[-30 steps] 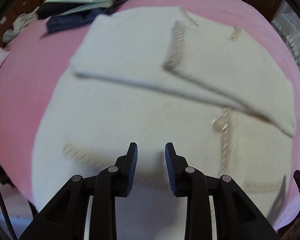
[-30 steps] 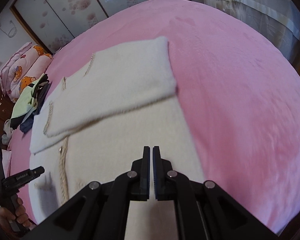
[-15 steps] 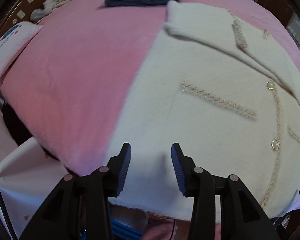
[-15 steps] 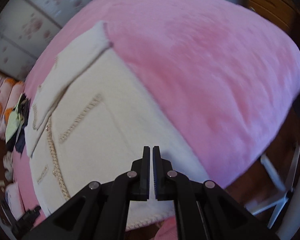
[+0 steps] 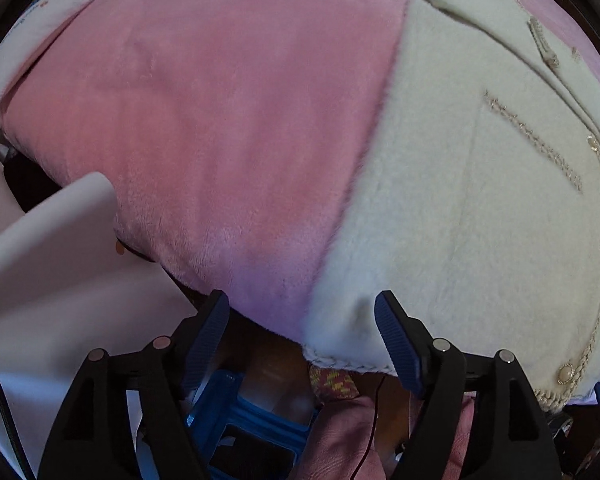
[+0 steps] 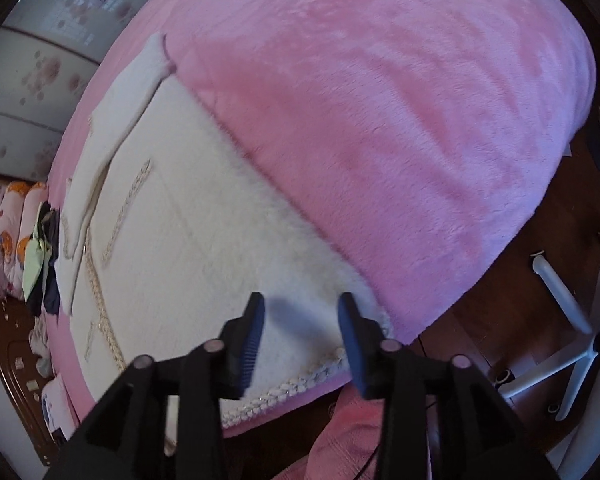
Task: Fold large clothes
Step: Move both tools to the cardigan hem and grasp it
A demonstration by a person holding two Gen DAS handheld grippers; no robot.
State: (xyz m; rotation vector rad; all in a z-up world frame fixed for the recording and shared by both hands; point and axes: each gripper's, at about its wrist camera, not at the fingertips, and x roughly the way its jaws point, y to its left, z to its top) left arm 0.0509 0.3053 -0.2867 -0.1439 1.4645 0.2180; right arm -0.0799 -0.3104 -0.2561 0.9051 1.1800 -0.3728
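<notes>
On the pink bed (image 5: 228,128), your cream jacket (image 5: 472,216) lies flat, sleeves folded across its chest, braided hem hanging just over the mattress edge. Your left tool (image 5: 302,320) points down at the hem corner at 6 o'clock in its view, jaws opening, the corner between the blue pads (image 5: 396,344) but not pressed. Your right tool (image 6: 300,316) hovers over the opposite hem corner of the jacket (image 6: 204,232), jaws also opening, nothing clamped. Folded clothes (image 6: 40,256) sit beside a patterned quilt (image 6: 8,232) at 9 o'clock in the right view.
</notes>
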